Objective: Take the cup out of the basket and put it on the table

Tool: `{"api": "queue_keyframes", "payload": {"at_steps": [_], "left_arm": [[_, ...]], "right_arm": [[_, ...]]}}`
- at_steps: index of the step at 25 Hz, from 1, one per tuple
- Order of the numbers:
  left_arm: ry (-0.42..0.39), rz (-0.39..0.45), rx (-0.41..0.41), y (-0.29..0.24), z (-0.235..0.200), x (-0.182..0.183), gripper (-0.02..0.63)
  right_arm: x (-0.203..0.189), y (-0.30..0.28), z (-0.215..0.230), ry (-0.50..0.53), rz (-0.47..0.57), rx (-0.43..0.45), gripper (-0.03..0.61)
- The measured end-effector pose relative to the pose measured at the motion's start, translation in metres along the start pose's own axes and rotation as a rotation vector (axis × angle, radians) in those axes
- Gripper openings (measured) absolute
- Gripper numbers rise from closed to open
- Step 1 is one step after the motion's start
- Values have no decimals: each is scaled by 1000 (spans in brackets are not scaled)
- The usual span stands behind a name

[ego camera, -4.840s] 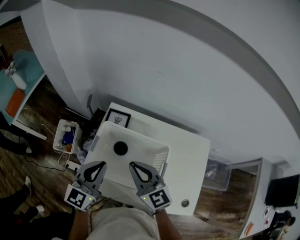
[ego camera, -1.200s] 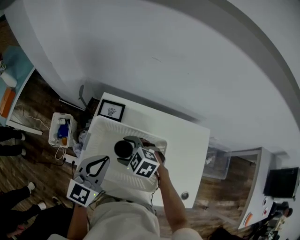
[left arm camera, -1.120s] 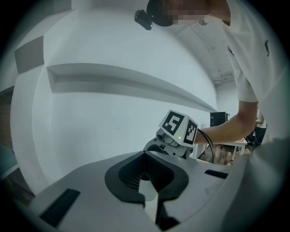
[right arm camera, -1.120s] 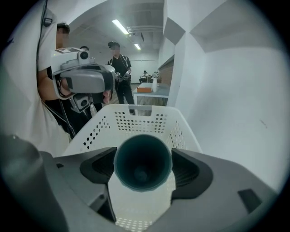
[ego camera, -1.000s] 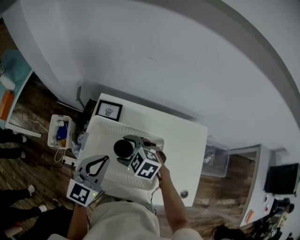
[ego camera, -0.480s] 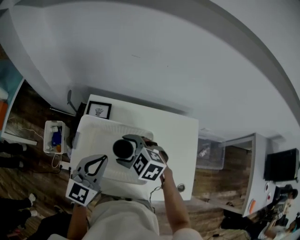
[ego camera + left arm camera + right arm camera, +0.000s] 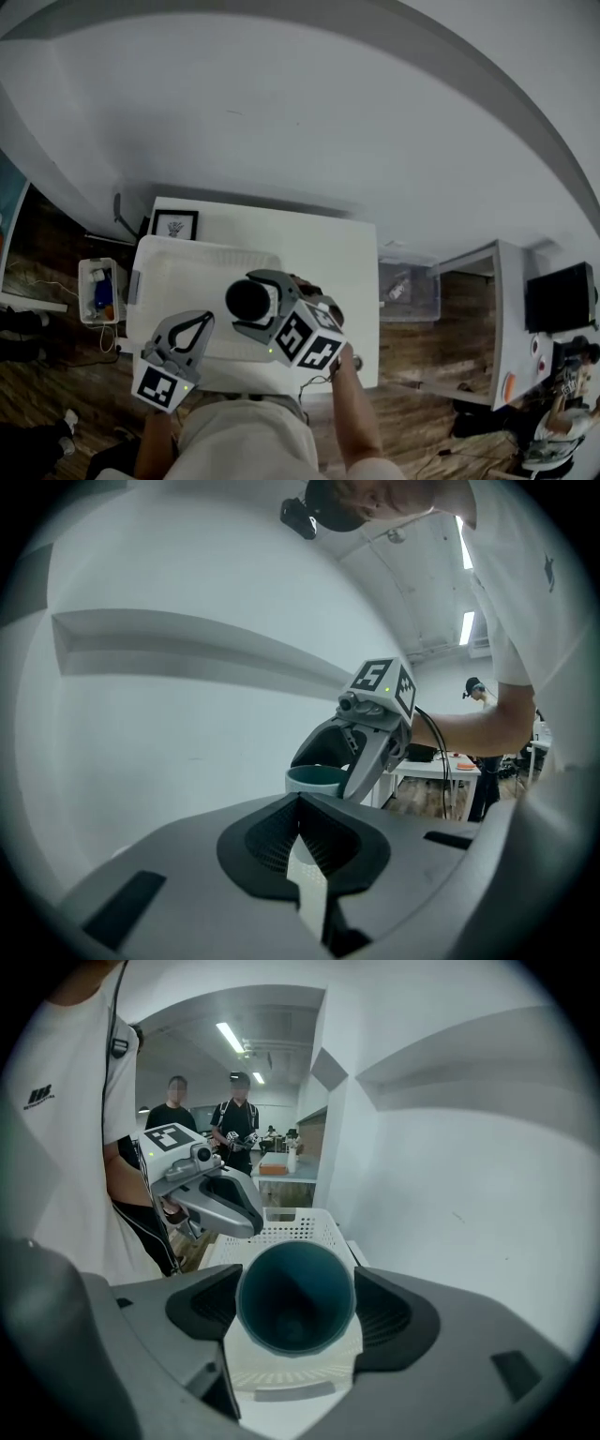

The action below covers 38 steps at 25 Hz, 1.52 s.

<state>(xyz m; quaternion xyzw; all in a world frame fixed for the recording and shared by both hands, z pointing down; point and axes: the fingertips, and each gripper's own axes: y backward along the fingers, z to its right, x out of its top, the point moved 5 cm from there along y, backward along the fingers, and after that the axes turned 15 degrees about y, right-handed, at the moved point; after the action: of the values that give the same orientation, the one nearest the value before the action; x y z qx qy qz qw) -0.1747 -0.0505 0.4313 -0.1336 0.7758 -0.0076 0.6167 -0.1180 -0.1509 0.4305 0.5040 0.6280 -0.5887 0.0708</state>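
A dark teal cup (image 7: 247, 298) is held over the white perforated basket (image 7: 150, 272), with my right gripper (image 7: 249, 304) shut on its sides. In the right gripper view the cup's open mouth (image 7: 295, 1297) fills the space between the two pads of my right gripper (image 7: 295, 1309), and the basket (image 7: 281, 1227) lies below and beyond it. My left gripper (image 7: 200, 320) hovers at the basket's near edge, shut and holding nothing. From the left gripper view I see my left gripper's (image 7: 300, 803) tips meeting, with the cup (image 7: 314, 778) and the right gripper (image 7: 366, 747) ahead.
The basket sits on the left half of a white table (image 7: 323, 253); a small framed picture (image 7: 174, 225) lies at its far left corner. A box of items (image 7: 97, 289) is on the floor to the left and a clear bin (image 7: 408, 289) to the right. People (image 7: 178, 1110) stand in the background.
My right gripper went from the basket's near edge to the cup and shut on it. Over the last second it holds the cup lifted while the view drifts; the left gripper stays put.
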Motion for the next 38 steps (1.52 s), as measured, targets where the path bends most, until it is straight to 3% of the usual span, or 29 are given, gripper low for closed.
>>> {"api": "queue_keyframes", "payload": {"at_steps": [13, 26, 38], "left_arm": [[-43, -28, -157, -36, 36, -2, 2], [-111, -71, -335, -73, 79, -10, 2], [-171, -118, -473, -102, 120, -23, 2]], "right_arm": [[-13, 73, -10, -76, 0, -168, 377], [-65, 121, -35, -221, -52, -331, 377], [-119, 126, -69, -364, -100, -393, 378]]}}
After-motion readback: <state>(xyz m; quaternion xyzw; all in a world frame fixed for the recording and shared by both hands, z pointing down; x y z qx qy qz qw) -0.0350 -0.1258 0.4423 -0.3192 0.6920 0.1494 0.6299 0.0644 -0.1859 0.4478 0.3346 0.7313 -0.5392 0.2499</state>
